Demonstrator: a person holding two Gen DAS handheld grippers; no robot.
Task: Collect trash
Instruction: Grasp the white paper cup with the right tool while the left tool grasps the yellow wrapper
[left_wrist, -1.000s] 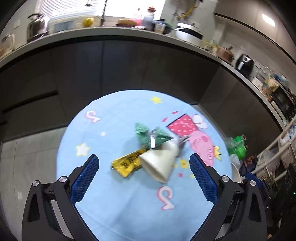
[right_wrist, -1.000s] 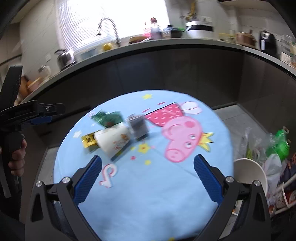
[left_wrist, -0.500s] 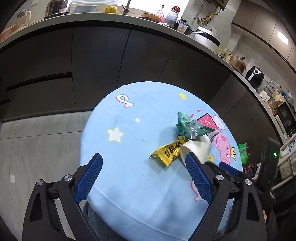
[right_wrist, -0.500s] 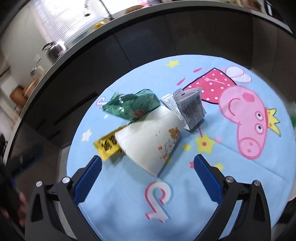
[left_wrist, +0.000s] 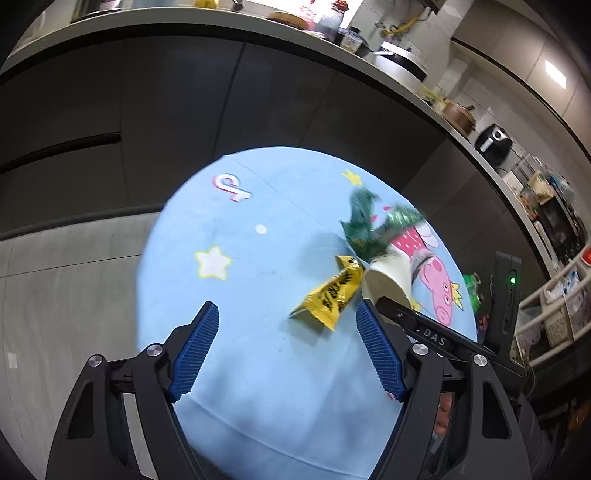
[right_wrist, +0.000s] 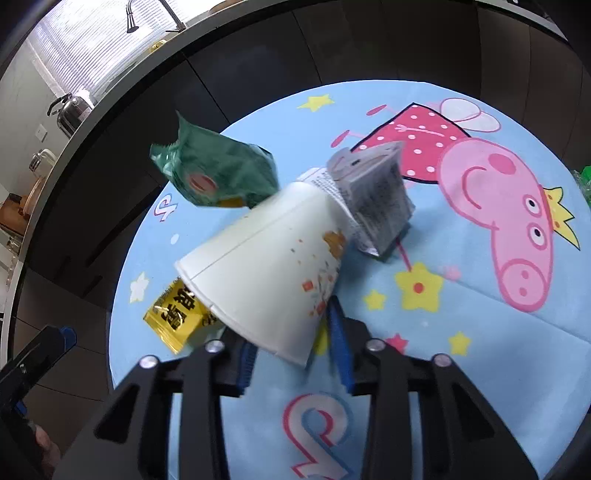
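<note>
Both grippers dropping closer; right gripper (right_wrist: 291, 354) closing around paper cup (right_wrist: 266, 273) rim, left gripper (left_wrist: 284, 354) narrowing, empty, near yellow wrapper (left_wrist: 332, 295).

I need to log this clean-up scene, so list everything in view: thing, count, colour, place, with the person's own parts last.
Paper cup: one, white, on its side at the table's middle, its rim between the right gripper's pads.
Yellow wrapper: one, yellow, partly under the cup's rim.
Green wrapper: one, green, crumpled, behind the cup.
Small carton: one, grey, printed, at the cup's base.
Tablecloth: one, light blue with a pink cartoon pig, on the round table.
Counter: one, pale over dark cabinets, cluttered, behind the table.
Kettle: one, silver, on the counter.
Left gripper: black, blue pads, closing, nothing between them.
Right gripper: black, blue pads, closing on the cup's rim.
</note>
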